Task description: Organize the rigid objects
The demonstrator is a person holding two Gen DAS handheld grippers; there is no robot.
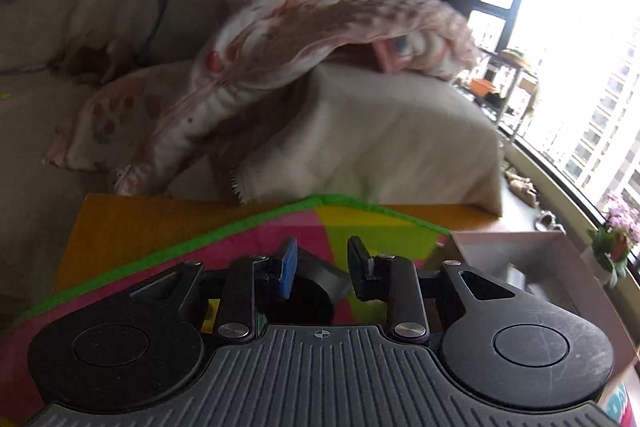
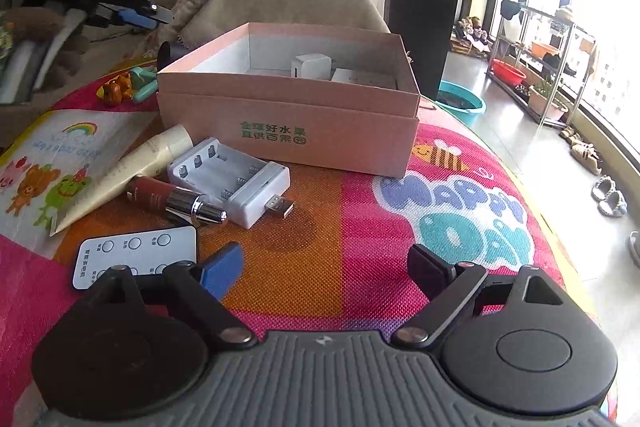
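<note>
Mat (image 2: 360,195): bright play mat spread over my surface, everything sits on it.
Box (image 2: 288,131): pink carton, open top, green print on the front; a white plug adapter (image 2: 304,67) lies inside.
Loose items: cream tube (image 2: 132,167), white battery charger (image 2: 232,179), red-and-chrome cylinder (image 2: 176,201), white remote (image 2: 136,255), all left of the box front, near my right claw.
Right claw (image 2: 326,267): jaws wide, nothing between them.
Left claw (image 1: 320,267): jaws narrow, clamped on a dark round object (image 1: 320,281).
</note>
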